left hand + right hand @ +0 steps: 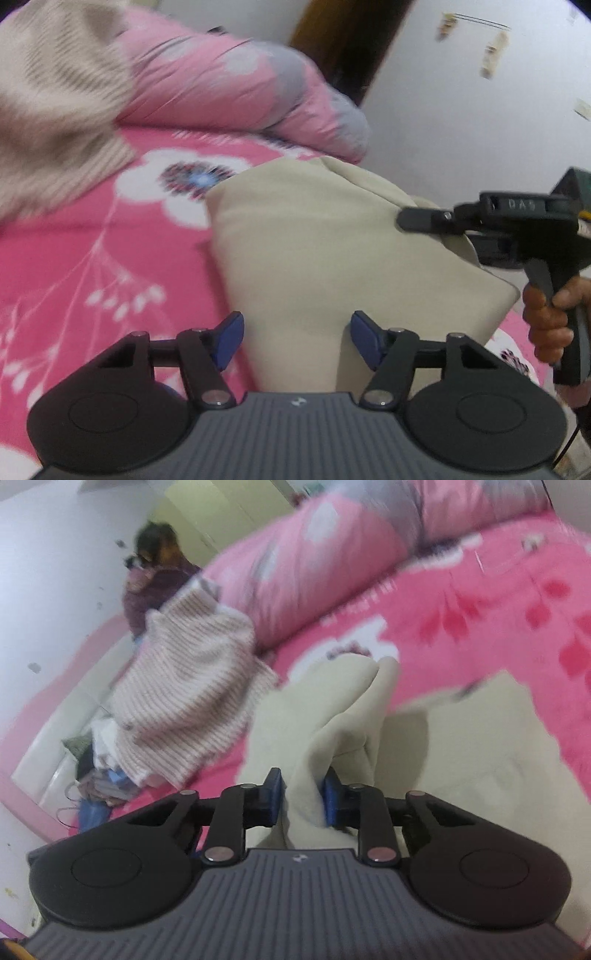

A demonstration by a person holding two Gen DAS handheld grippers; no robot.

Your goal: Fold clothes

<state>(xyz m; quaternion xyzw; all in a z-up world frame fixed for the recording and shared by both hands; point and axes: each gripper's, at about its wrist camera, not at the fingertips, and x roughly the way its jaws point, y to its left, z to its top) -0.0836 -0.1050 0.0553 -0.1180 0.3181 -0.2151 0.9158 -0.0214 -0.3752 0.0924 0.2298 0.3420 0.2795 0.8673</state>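
A cream garment [314,240] lies partly lifted over the pink floral bedsheet [92,258]. A thick fold of it fills the gap in my left gripper [297,339], whose blue pads touch it on both sides with the jaws standing wide. At the right of the left wrist view, a hand [546,321] holds my right gripper [410,225] at the garment's far corner. In the right wrist view, my right gripper [303,797] is shut on a bunched ridge of the cream garment [461,746], which spreads out over the bedsheet [480,609] beyond.
A striped knit sweater [192,701] lies on the bed left of the garment and shows as sweater [48,122] at top left. A rolled pink quilt [314,572] runs along the far side. A person [159,576] sits beyond it. Piled clothes [99,775] sit by the bed edge.
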